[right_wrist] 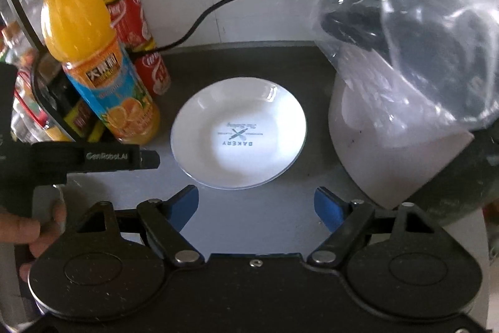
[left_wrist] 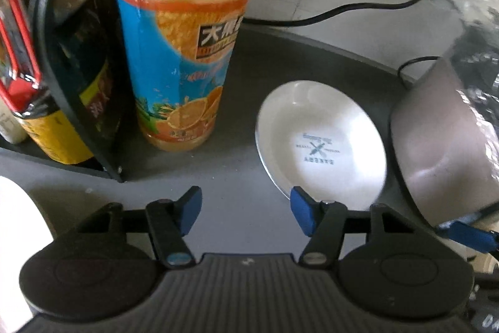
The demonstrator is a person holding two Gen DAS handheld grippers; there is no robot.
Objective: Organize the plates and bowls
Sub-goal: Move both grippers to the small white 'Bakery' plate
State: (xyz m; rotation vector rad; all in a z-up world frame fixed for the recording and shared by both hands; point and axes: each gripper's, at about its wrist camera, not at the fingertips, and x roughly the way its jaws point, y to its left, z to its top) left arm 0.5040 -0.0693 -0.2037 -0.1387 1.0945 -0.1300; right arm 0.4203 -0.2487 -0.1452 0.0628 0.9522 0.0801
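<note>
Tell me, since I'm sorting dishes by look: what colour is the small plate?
White, with a grey BAKERY logo at its centre; clearest in the right wrist view.

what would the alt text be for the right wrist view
A white plate printed BAKERY sits on a dark grey table, just ahead of the open, empty right gripper. An orange juice bottle and red cans stand to its left, a white pot under a clear plastic bag to its right.

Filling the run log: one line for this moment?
left tongs: open, empty | right tongs: open, empty | white plate: on table, untouched
</note>
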